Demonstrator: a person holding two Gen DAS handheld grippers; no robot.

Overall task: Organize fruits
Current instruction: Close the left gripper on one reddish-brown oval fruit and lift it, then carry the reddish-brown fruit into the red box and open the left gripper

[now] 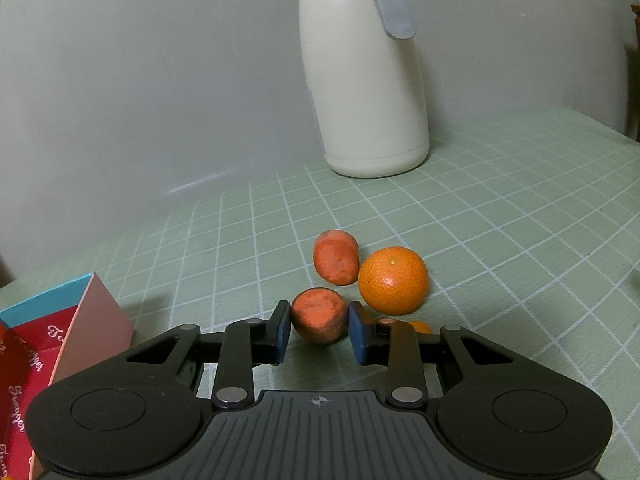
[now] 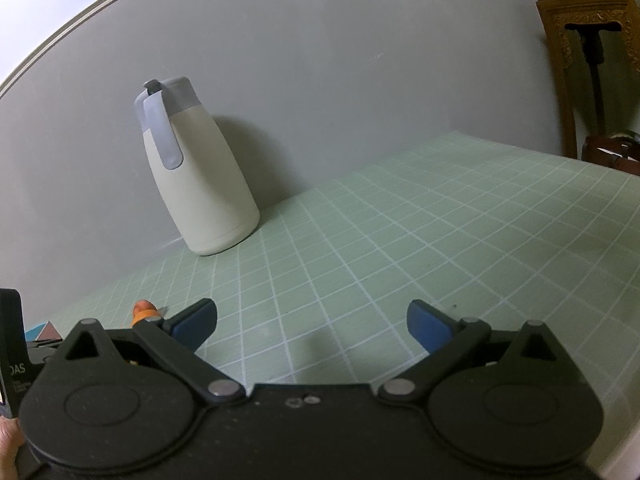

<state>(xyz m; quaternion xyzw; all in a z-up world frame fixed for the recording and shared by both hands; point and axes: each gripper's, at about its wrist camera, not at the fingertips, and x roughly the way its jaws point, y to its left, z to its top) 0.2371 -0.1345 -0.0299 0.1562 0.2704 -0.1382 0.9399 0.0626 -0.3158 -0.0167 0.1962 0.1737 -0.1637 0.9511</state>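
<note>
Carrot chunk (image 1: 318, 318) on desk (image 1: 500, 216), between pads of left tongs (image 1: 319, 328); pads flank it, contact uncertain. Judged firm, light, rough-skinned, rounded: may roll, so grip mid-body across widest part. Second carrot chunk (image 1: 335, 257) at 12 o'clock; mandarin (image 1: 393, 281) at 1 o'clock, touching it. Red box (image 1: 52, 344) at 9 o'clock. Thermos jug (image 1: 360, 80) far at 12. Left tongs low, level. Right tongs (image 2: 312, 326) spread wide, empty, above desk.
</note>
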